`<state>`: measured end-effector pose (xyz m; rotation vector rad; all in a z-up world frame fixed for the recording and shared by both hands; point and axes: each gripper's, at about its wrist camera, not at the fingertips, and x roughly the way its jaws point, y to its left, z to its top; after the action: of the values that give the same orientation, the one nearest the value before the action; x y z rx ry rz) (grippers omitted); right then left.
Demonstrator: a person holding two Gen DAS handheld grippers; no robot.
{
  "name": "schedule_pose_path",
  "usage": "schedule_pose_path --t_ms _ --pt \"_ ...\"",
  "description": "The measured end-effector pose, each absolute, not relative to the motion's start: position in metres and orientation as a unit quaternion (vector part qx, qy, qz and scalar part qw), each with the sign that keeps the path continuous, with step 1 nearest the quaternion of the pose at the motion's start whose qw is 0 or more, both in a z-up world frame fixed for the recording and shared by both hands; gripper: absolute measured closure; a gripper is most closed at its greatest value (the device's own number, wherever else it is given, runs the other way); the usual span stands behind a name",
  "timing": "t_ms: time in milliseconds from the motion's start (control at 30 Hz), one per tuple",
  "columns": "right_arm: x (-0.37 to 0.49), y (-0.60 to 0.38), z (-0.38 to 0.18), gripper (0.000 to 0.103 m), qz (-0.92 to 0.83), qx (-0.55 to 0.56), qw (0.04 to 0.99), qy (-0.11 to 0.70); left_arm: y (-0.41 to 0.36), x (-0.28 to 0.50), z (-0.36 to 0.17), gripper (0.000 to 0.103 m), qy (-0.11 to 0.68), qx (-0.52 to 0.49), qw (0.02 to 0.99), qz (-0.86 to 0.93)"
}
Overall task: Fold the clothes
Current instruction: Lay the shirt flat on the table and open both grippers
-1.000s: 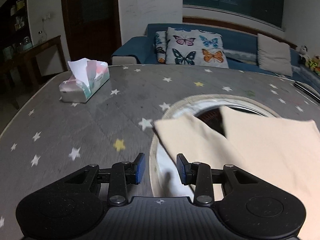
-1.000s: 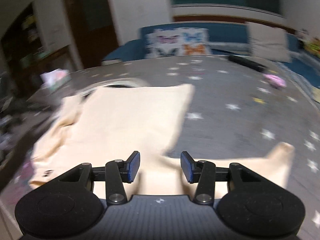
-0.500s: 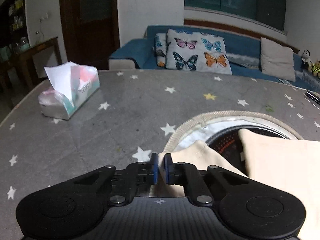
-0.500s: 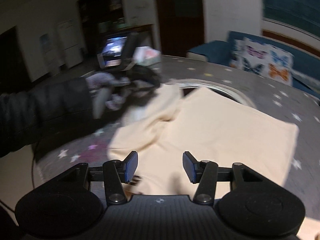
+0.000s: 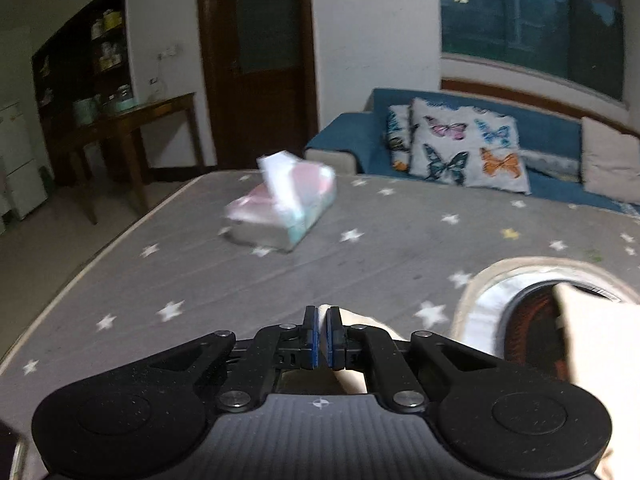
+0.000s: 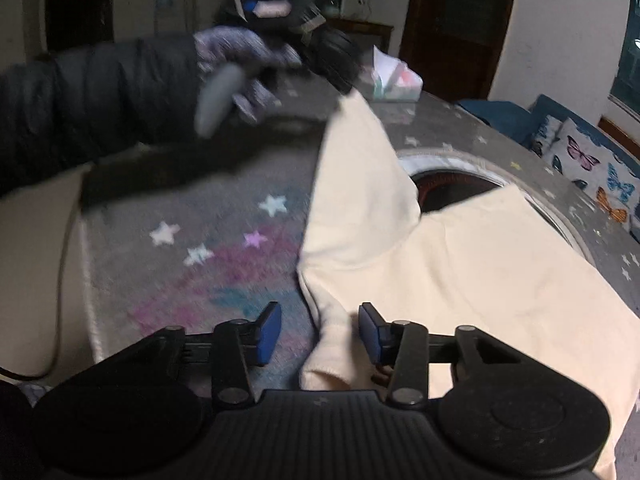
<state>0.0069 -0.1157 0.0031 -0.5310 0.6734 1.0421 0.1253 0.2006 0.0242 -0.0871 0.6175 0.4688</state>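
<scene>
The right hand-held gripper point(image 6: 319, 334) stood part open, its jaws just closing, with a bunched edge of the cream garment point(image 6: 460, 276) between its pads. The garment lay spread on the star-patterned bench point(image 5: 360, 268). Farther off, the left hand-held gripper point(image 5: 320, 338) was clamped on the garment's lifted corner, with a tissue pack point(image 5: 282, 210) beyond.

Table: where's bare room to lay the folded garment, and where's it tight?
Free: star-print table between the tissue pack and the left gripper, and the near-left stretch beside the cream garment. Crowded: round opening, partly draped by cloth, and around the right gripper.
</scene>
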Motion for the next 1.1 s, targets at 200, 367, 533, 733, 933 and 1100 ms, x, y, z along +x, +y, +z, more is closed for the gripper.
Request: schedule_pose_path --t_ms 200,367,533,733,933,1100 --pt "0.008 -0.117 0.003 0.094 0.472 -0.243 0.786 0.316 0.214 0.096 0.024 0.099 0.303 -0.051 0.918 0.249" --pt "-0.001 -0.125 0.014 0.095 0.495 -0.238 0.777 0.309 0.216 0.053 0.046 0.099 0.279 -0.081 0.918 0.270" --pt "-0.008 -0.124 0.006 0.095 0.510 -0.243 0.761 0.318 0.215 0.035 0.033 0.099 0.303 -0.068 0.906 0.289" --pt "-0.019 -0.122 0.002 0.094 0.514 -0.258 0.755 0.315 0.225 0.031 0.010 0.099 0.337 -0.063 0.883 0.319" --pt "-0.026 -0.122 0.000 0.087 0.516 -0.268 0.755 0.304 0.227 0.016 0.001 0.098 0.356 -0.065 0.873 0.327" --pt "-0.030 -0.128 0.010 0.068 0.525 -0.254 0.755 0.299 0.226 0.011 -0.001 0.090 0.368 -0.059 0.869 0.325"
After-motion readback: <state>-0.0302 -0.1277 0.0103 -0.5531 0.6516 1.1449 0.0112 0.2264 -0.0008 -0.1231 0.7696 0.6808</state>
